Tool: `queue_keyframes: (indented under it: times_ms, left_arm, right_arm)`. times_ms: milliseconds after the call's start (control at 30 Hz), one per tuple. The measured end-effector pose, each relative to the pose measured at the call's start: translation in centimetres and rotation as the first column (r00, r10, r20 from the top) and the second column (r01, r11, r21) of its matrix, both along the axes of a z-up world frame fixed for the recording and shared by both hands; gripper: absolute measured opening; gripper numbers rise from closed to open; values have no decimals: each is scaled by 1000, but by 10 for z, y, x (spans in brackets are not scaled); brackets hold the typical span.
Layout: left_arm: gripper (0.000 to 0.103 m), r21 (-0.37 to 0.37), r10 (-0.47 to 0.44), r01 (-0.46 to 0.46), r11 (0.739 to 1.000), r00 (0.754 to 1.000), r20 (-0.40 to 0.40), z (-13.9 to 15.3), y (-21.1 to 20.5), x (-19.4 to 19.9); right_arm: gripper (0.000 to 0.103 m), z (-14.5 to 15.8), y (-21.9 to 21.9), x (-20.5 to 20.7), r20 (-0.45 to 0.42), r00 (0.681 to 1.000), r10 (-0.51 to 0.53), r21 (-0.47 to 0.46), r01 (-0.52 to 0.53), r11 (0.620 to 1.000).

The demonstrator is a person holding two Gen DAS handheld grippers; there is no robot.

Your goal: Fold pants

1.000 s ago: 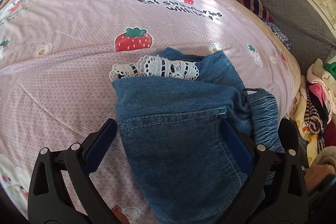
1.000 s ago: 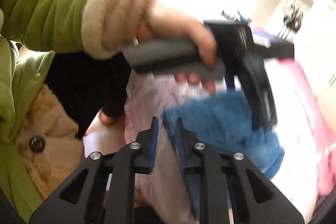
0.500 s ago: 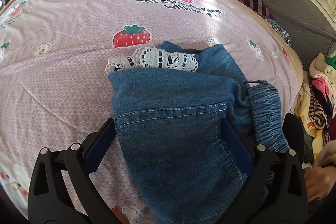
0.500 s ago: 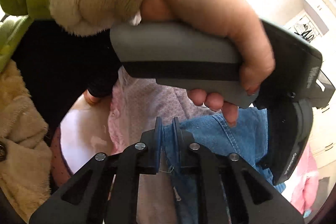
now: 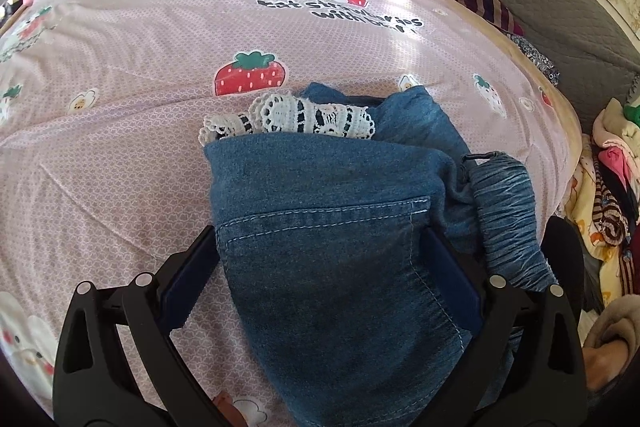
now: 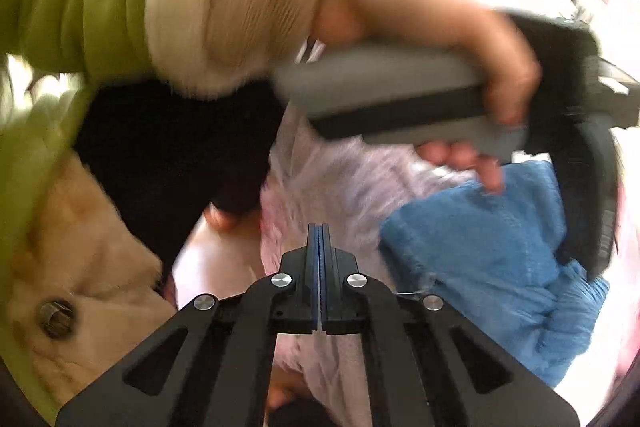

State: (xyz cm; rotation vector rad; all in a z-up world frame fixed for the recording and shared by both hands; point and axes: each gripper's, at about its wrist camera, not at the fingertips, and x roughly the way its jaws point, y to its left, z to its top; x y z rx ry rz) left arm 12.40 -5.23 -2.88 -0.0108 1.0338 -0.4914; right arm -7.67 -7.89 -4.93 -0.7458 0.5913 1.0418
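The folded pants (image 5: pixel 336 259) lie on the near part of the strawberry-print bedsheet (image 5: pixel 140 99), so the finishing step seems to be a tidy one: press flat and even, without dragging the top layer askew. The left gripper (image 5: pixel 320 267) straddles the denim bundle with its jaws spread wide to either side, clamping nothing. The right gripper (image 6: pixel 319 247) has its jaws pressed together, empty, off to the side, aimed toward the person's left hand (image 6: pixel 472 99). Farther off, white lace trim (image 5: pixel 304 115) peeks from the fold.

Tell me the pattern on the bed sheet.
Pink bed sheet with red strawberries and black lettering; clearest in the left wrist view.
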Motion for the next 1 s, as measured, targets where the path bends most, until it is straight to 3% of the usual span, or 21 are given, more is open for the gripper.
queue_keyframes:
  times_ms: [167,433,533,600,767,1000]
  left_arm:
    - [93,2,4,-4,1000,1000,2,1,0,0]
    - [93,9,1,-1,1000,1000,5,0,-1,-2]
    - [93,5,1,-1,1000,1000,2,-2,-2,0]
    - [93,4,2,-2,1000,1000,1,-3,-3,1]
    - [93,9,9,-9,1000,1000,6,-3,-5,1]
    - [93,13,19,-19,1000,1000,12,0,-5,-2]
  right_arm:
    - [0,29,-21,21,-15,992,-122,119,123,985]
    - [0,6,-43,40,-141,958,-249,29,255,966]
    - [0,0,-56,45,-218,930,-297,43,313,949]
    - [0,-5,-58,53,-262,913,-312,63,339,939]
    - [0,-8,-52,54,-264,910,-320,62,347,936]
    - [2,7,-59,57,-320,886,-334,107,385,917]
